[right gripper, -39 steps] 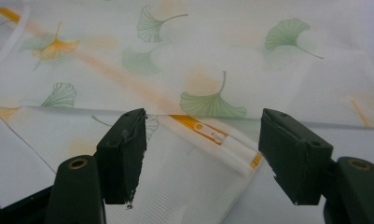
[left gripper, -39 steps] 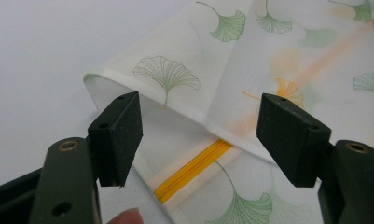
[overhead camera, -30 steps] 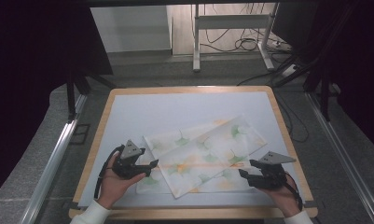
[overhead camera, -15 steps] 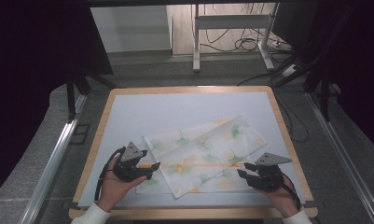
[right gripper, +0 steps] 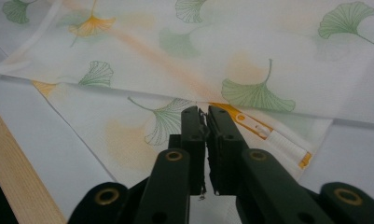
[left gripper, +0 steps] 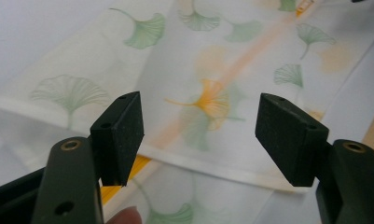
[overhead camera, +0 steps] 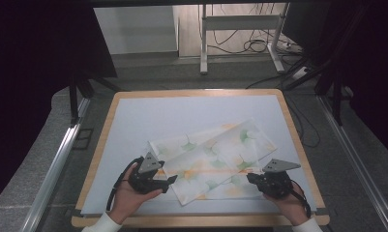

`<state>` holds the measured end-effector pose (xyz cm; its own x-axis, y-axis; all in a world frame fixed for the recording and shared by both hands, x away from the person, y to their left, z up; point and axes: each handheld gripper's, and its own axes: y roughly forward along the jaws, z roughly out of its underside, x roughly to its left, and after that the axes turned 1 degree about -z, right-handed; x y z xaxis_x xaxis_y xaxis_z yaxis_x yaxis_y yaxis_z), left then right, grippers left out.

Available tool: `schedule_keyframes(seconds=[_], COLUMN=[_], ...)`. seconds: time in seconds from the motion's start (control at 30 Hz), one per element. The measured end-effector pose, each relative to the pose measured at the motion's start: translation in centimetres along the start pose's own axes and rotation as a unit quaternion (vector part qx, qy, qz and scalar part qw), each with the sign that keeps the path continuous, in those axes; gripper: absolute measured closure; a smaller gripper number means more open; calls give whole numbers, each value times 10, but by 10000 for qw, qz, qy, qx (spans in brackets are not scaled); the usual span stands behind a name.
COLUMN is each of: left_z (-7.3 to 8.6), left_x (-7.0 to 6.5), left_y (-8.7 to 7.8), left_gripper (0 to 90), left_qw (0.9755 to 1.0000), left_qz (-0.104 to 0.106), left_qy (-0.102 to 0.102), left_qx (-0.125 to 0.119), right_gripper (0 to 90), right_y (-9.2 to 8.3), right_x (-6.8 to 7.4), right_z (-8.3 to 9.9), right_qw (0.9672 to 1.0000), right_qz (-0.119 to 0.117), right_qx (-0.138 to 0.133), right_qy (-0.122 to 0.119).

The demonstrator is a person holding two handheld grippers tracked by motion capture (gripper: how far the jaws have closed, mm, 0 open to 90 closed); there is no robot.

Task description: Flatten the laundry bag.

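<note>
- Your left gripper [overhead camera: 170,180] sits at the near left edge of the leaf-print cloth bag [overhead camera: 211,159]. Its jaws are wide open, with nothing in them.
- The bag lies flat on the table [overhead camera: 133,116], not folded yet.
- Your right gripper [right gripper: 205,122] has just been closing, and its jaws pinch the bag's edge.

No readable text, labels, brands, numbers or signs anywhere. The cloth [overhead camera: 211,159] carries only printed ginkgo-leaf motifs in green and orange, no lettering. The small white tag [right gripper: 278,137] by its orange zip is blank as far as can be told.
</note>
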<state>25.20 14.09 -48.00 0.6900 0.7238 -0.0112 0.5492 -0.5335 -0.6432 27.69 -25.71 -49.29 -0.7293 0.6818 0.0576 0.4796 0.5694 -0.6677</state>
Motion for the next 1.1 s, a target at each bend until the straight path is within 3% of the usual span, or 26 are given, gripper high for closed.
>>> schedule_keyframes(seconds=[0.37,0.67,0.83,1.1], left_z=[-10,-21,-32,-39], left_x=[-26,-42,-59,-70], left_y=[27,50,73,92], left_gripper=[338,330,328,329], left_qw=[9984,9960,9930,9899], left_qz=[344,480,609,654], left_qy=[355,584,781,950], left_qx=[291,480,645,830], right_gripper=[888,888,888,887], right_y=[3,7,8,6], right_x=[1,2,1,0], right_z=[0,1,2,3], right_qw=[9999,9998,9998,9999], right_qz=[-94,-117,-100,-84], right_qx=[70,140,163,124], right_qy=[7,-30,-44,-43])
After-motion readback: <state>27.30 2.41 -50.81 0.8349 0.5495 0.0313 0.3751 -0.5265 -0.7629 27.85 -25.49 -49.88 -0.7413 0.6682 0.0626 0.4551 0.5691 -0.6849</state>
